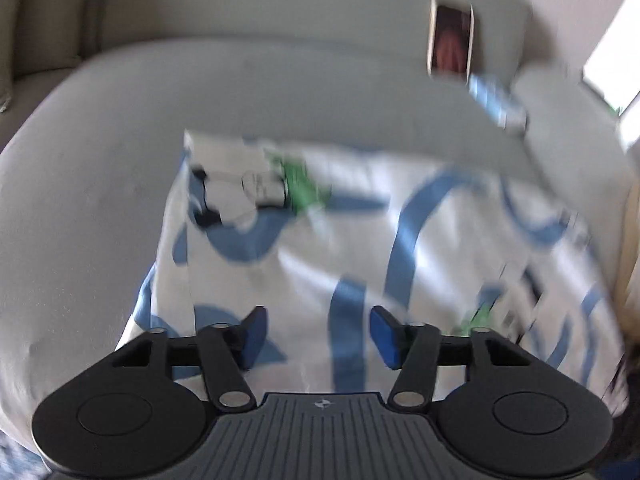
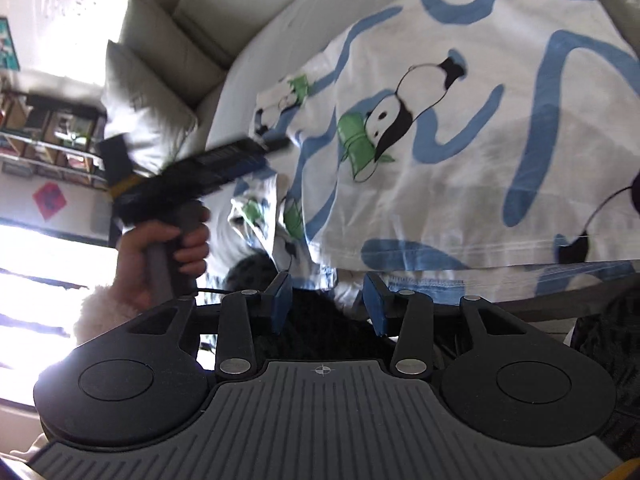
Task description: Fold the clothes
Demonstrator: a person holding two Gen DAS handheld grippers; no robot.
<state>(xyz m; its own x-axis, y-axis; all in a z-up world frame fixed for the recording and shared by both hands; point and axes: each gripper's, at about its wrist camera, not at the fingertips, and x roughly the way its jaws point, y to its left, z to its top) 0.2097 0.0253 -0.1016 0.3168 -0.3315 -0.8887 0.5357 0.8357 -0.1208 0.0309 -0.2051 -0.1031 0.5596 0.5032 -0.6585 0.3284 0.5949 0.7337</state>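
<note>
I see a pale grey sofa seat [image 1: 120,128] filling the upper half of the left wrist view, bare across its left side and top.

The white cotton garment with blue swirls and panda-and-bamboo prints [image 2: 460,152] lies spread flat on that seat. In the right wrist view it fills the upper right, and its stitched hem runs level across the middle, just above my right fingers. In the left wrist view its left edge runs down the centre-left, with bare cushion beside it. No readable writing on the cloth; this view is blurred.

Two cream cushions [image 2: 152,92] stand at upper left of the right wrist view, against the sofa back.

A small white-framed box [image 1: 451,36] sits upper right of the left wrist view; its face is too blurred to read.

Left gripper [image 1: 318,334]: blue pads spread, nothing between them, hovering over the garment. A hand [image 2: 168,252] holds its grey handle at left of the right wrist view.

Right gripper [image 2: 326,300]: pads spread, empty, below the hem.
</note>
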